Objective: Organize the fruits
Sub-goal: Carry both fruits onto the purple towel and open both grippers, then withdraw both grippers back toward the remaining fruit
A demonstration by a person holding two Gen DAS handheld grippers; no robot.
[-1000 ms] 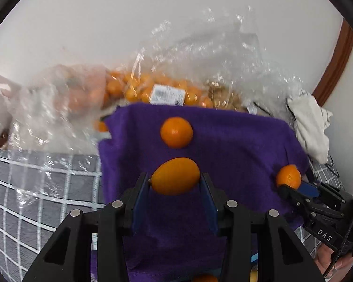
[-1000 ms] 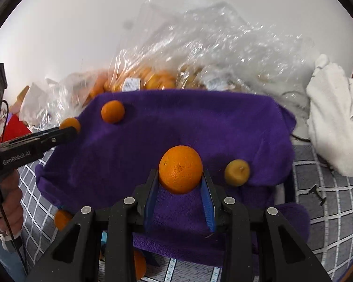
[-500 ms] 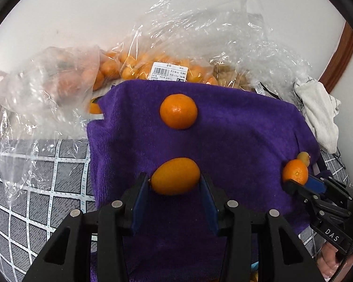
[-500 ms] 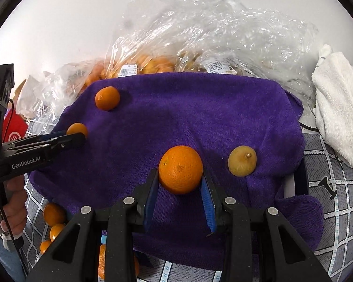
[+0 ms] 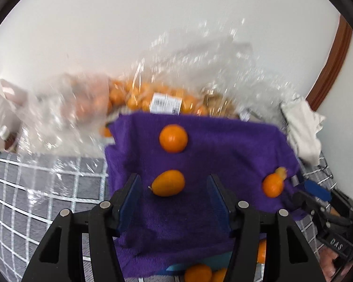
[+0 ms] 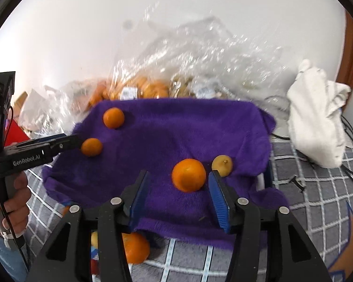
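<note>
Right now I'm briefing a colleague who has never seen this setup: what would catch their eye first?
The purple towel fills the middle of both views, dotted with fruit. An oval orange fruit lies between the open fingers of the left gripper, and a round orange lies between those of the right gripper, beside a small yellow fruit. Behind the towel, crinkled clear plastic bags of more fruit pile against the white wall.

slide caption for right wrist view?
Open right gripper beside a round orange fruit resting on the purple fleece cloth.
</note>
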